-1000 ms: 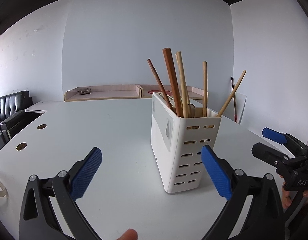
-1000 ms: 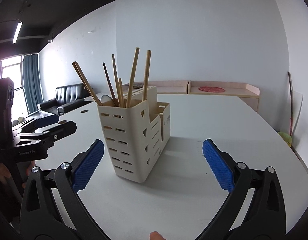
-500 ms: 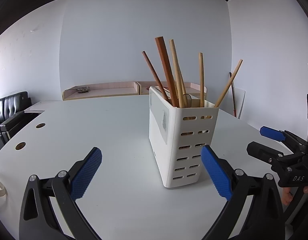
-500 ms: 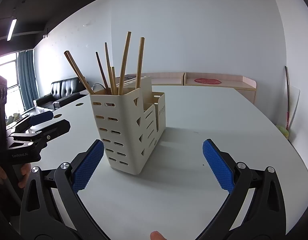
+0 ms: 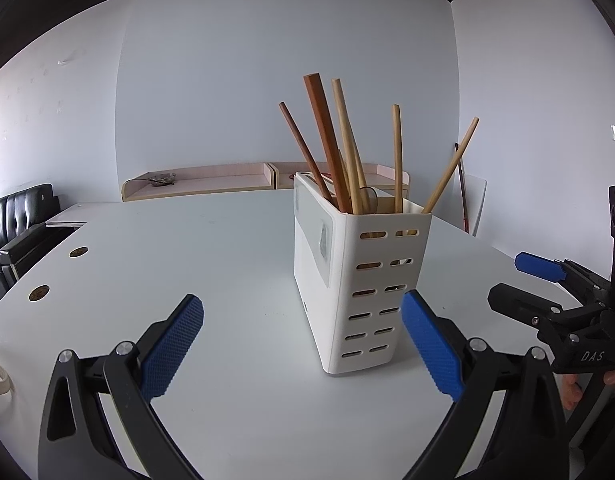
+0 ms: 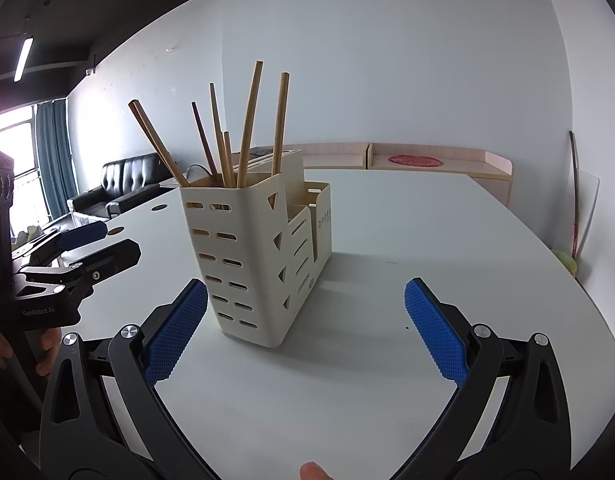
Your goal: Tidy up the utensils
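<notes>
A white slotted utensil holder (image 5: 359, 280) stands upright on the white table (image 5: 187, 264). Several wooden utensils (image 5: 339, 148) stick up out of its tall compartment. The holder also shows in the right wrist view (image 6: 251, 256), with the wooden utensils (image 6: 235, 136) leaning in it. My left gripper (image 5: 303, 340) is open and empty, just short of the holder. My right gripper (image 6: 307, 328) is open and empty, close in front of the holder. Each gripper shows in the other's view: the right gripper (image 5: 547, 292), the left gripper (image 6: 91, 248).
A low wooden shelf (image 5: 211, 180) runs along the far wall, with a red mat (image 6: 413, 159) on it. A black sofa (image 5: 15, 220) stands beyond the table's left edge. The table has round cable holes (image 5: 39, 293) at the left.
Both grippers have dropped lower and drawn closer to the holder, which now looks larger and taller. Both stay open and the holder has not moved.
</notes>
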Available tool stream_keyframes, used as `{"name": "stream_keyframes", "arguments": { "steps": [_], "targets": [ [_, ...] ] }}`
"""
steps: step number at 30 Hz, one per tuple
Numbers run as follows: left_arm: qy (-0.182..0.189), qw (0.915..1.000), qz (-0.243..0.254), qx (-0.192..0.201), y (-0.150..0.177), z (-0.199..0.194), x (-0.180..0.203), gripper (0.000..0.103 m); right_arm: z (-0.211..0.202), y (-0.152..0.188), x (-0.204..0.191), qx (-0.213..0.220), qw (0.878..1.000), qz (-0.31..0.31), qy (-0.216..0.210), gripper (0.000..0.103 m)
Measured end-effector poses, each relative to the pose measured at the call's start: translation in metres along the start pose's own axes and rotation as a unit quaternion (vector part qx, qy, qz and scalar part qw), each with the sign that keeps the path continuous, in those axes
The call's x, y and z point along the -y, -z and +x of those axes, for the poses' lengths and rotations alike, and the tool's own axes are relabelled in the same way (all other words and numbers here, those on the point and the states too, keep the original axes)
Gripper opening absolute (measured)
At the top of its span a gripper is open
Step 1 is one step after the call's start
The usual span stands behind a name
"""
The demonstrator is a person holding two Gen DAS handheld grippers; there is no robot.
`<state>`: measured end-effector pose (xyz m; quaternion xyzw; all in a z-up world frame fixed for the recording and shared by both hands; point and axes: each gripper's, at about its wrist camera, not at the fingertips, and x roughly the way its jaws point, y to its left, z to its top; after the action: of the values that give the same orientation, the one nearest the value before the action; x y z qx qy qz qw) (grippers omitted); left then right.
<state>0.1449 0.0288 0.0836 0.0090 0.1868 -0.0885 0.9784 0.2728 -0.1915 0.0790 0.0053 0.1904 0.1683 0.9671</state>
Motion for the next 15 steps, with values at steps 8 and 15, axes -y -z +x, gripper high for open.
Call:
{"name": "stream_keyframes", "arguments": {
  "steps": [8,15],
  "targets": [
    [0.000,1.0000,0.001,0.001,0.0002,-0.0003,0.0000,0.097,-0.0013,0.0000,0.0013,0.002,1.000,0.004,-0.001,0.095],
    [0.001,1.0000,-0.001,0.000,0.0004,-0.0006,-0.0020,0.098,-0.0015,0.0000,0.0016,0.001,1.000,0.005,0.000,0.095]
  ]
}}
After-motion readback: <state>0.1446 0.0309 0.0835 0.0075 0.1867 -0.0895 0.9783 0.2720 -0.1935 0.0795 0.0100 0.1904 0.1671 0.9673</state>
